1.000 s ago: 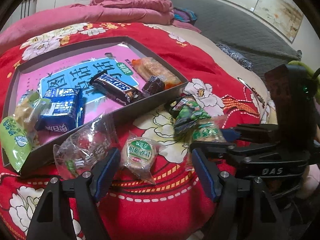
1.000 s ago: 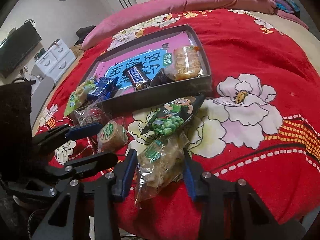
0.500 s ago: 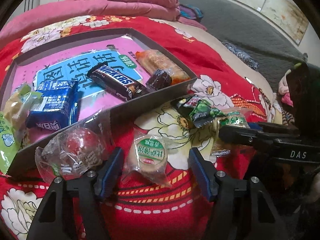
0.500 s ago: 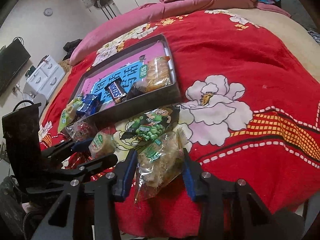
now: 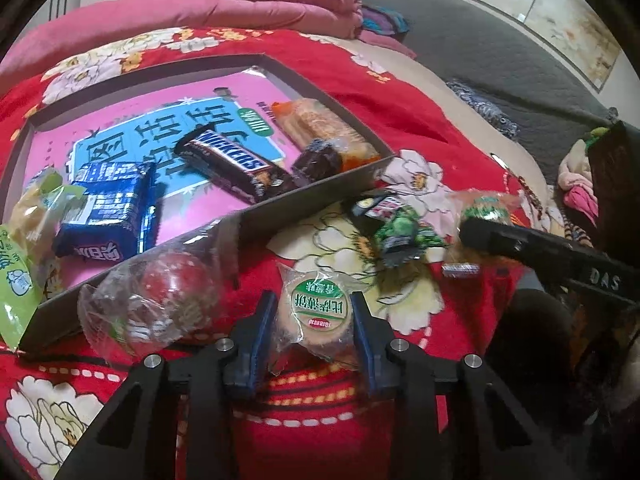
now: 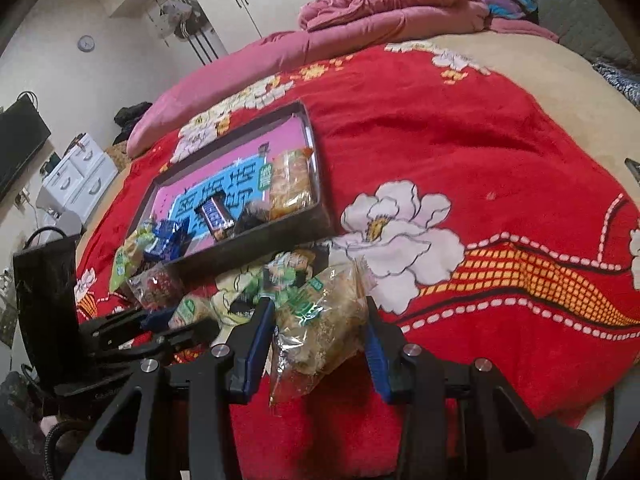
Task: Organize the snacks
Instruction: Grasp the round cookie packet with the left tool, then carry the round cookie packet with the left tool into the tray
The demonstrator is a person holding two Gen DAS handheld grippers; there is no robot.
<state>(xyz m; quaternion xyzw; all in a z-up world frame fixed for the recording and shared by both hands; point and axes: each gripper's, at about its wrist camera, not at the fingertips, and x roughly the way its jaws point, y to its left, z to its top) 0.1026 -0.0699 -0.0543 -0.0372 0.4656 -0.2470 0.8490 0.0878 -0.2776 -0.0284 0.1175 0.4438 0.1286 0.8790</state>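
Note:
My left gripper [image 5: 312, 299] is closing on a round cake [image 5: 318, 312] in clear wrap with a green label, and its blue pads press the wrapper on both sides. The cake lies on the red blanket just in front of the grey tray [image 5: 320, 186]. My right gripper [image 6: 318, 305] is shut on a clear bag of brown snack [image 6: 320, 328] with a green label and holds it a little above the blanket. The tray [image 6: 260, 250] holds a Snickers bar [image 5: 232, 164], a blue packet [image 5: 108, 208], orange crackers [image 5: 320, 124] and a small dark sweet [image 5: 316, 160].
A clear packet with red contents [image 5: 160, 300] leans on the tray's near wall, left of the cake. A green pea bag [image 5: 400, 232] lies between the two grippers. A light green packet [image 5: 16, 280] hangs over the tray's left corner. Folded pink bedding [image 6: 400, 4] lies at the back.
The left jaws have come together onto the round cake. The right gripper has drifted and rolled a little with its snack bag still held.

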